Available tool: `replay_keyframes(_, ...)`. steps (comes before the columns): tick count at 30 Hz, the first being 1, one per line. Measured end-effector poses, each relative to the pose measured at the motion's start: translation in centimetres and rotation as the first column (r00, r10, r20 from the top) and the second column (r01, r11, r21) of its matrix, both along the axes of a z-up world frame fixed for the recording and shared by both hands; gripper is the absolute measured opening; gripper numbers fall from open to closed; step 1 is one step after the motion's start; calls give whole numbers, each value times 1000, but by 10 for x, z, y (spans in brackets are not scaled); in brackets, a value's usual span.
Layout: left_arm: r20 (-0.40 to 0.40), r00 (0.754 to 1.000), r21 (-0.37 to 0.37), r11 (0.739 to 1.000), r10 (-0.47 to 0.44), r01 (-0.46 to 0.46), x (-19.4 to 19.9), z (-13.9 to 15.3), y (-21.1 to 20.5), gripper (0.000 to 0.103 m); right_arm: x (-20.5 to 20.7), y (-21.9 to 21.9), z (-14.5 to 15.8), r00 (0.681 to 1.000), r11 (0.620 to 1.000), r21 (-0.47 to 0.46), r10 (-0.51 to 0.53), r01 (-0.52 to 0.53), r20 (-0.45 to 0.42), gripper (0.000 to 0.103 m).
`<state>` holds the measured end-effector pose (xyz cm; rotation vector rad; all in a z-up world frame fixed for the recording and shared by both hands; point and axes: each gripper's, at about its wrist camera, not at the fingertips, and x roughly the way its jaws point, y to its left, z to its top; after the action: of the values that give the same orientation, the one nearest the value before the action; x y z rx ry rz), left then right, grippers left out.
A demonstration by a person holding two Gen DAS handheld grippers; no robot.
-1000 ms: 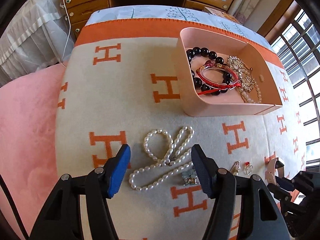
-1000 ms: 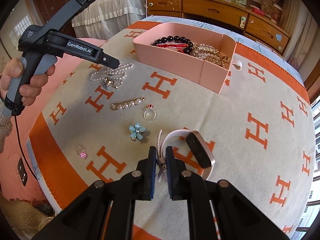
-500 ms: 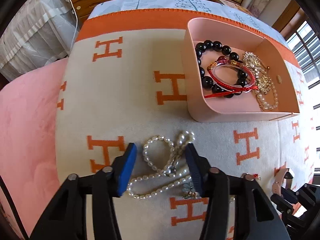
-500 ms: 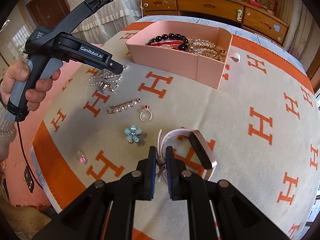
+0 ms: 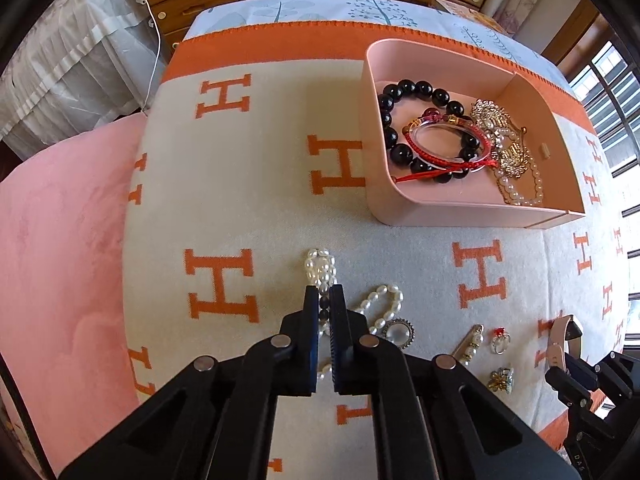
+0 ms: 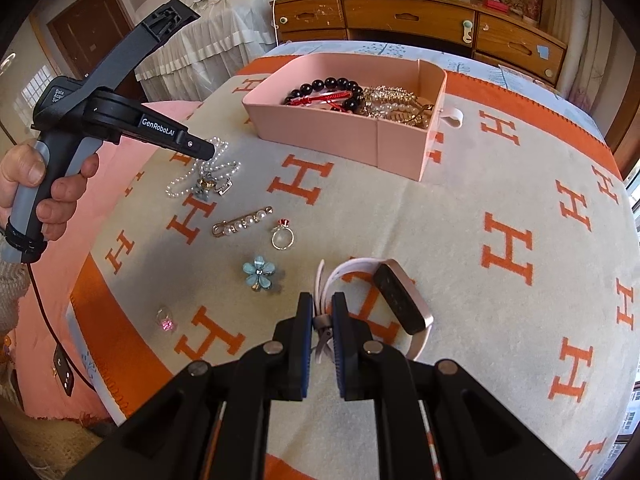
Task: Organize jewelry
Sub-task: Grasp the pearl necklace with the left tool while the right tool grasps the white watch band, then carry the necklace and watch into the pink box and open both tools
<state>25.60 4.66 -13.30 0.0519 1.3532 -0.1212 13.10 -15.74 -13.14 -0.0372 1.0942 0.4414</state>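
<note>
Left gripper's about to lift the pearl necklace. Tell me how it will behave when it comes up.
Probably floppy: the pearl necklace lies in loose loops on the blanket, so it should drape and swing from the left gripper, shut on a few strands. The pendant on it likely hangs lowest. The round beads may slip between the pads.

Bright daylight from the tall dark-framed windows (image 5: 600,92) on the right, blown out to white at that edge. Soft shadows left of the pink rectangular cardboard box (image 6: 352,120) on the cream-and-orange H-patterned blanket (image 6: 460,208). Strong fisheye bending at edges, black vignette in corners. Sharp centre; slight softness on the near black gripper arms.
</note>
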Motion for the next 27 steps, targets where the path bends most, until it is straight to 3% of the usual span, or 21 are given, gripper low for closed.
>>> replay_keyframes(6,78,997,-15,1000,-24,25,-19,45,-8,2,-1,-8,30,998,999,35,-26,24,58,9)
replay_keyframes(11,194,980,-52,997,-38,49,-30,109,-12,2,4,-16,74,988,996,78,-62,51,139,9)
replay_keyframes(15,315,948,-64,996,-43,66,-35,169,-23,2,15,-20,119,968,989,121,-105,79,228,9)
replay_keyframes(21,453,891,-90,992,-34,84,-27,243,-40,2,44,-20,166,943,973,204,-163,106,291,9)
replay_keyframes(27,508,861,-97,991,-29,90,-13,265,-58,3,87,-17,164,935,964,215,-216,158,282,9)
